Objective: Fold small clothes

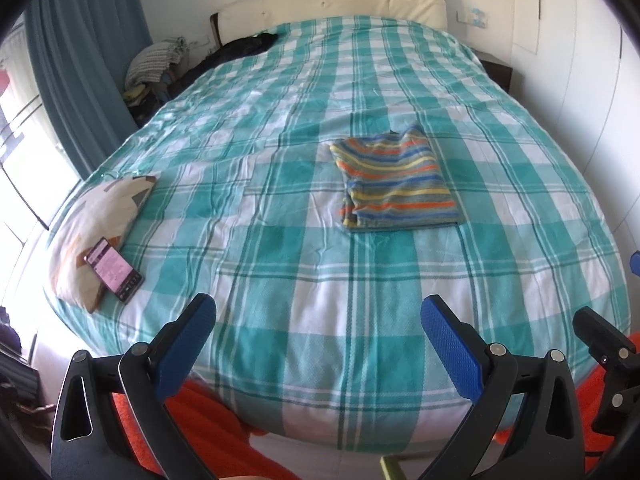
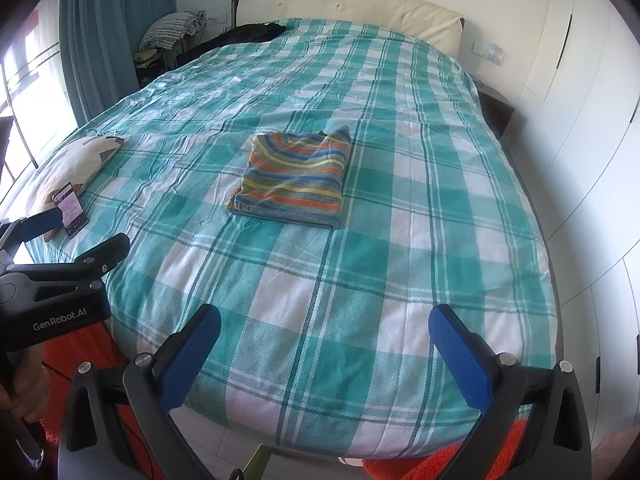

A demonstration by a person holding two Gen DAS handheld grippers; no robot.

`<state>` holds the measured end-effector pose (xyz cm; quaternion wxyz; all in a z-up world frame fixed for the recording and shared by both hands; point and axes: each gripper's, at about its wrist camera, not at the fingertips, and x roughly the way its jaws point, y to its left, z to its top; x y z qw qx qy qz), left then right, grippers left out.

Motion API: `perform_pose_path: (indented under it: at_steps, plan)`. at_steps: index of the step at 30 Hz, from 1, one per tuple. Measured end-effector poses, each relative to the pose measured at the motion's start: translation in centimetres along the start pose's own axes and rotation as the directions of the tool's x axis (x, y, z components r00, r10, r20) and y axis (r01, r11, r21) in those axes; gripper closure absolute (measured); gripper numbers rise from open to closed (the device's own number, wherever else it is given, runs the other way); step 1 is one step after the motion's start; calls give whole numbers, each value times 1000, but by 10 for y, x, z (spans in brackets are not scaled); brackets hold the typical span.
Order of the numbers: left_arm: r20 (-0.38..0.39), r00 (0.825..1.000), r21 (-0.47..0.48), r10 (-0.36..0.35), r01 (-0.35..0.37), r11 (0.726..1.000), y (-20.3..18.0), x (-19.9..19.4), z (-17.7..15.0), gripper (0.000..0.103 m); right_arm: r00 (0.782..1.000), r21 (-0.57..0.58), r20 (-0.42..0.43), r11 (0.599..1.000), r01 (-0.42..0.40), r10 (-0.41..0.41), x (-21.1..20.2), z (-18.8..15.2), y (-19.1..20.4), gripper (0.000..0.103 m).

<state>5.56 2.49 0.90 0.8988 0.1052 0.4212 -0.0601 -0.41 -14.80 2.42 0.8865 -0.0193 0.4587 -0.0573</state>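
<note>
While both grippers hang over its foot end, the bed fills nearly all of each view, covered by a teal-and-white checked spread that lies fairly smooth with small creases. At the bed's far end runs a cream padded headboard. Off the bed's left side hangs a blue curtain beside a bright window. Off its right side stand white cupboards. Below the bed's foot, an orange rug shows on the floor.

On the bed near its left edge lies a patterned pillow. At the bed's far left corner, against the headboard, a dark garment is heaped.

Roughly at the bed's middle, a little to the right in the left wrist view, lies the striped top, folded into a neat rectangle with its orange, yellow, blue and grey stripes facing up. Nothing touches it.

A phone with a lit screen rests on the near end of the pillow.

The left gripper is spread wide over the bed's foot and holds nothing. The right gripper is likewise spread wide and empty, well short of the top. In the right wrist view the left gripper's body, marked GenRobot.AI, sits off the bed's left near corner.
</note>
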Motion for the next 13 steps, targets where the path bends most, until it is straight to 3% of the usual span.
perform_pose_path:
  at_steps: [13]
  plan:
    - [9,1000,-17,24,-24,1000,0,0,-3,0,1000,6,-6,1000,-7,7,4,0,-1,1]
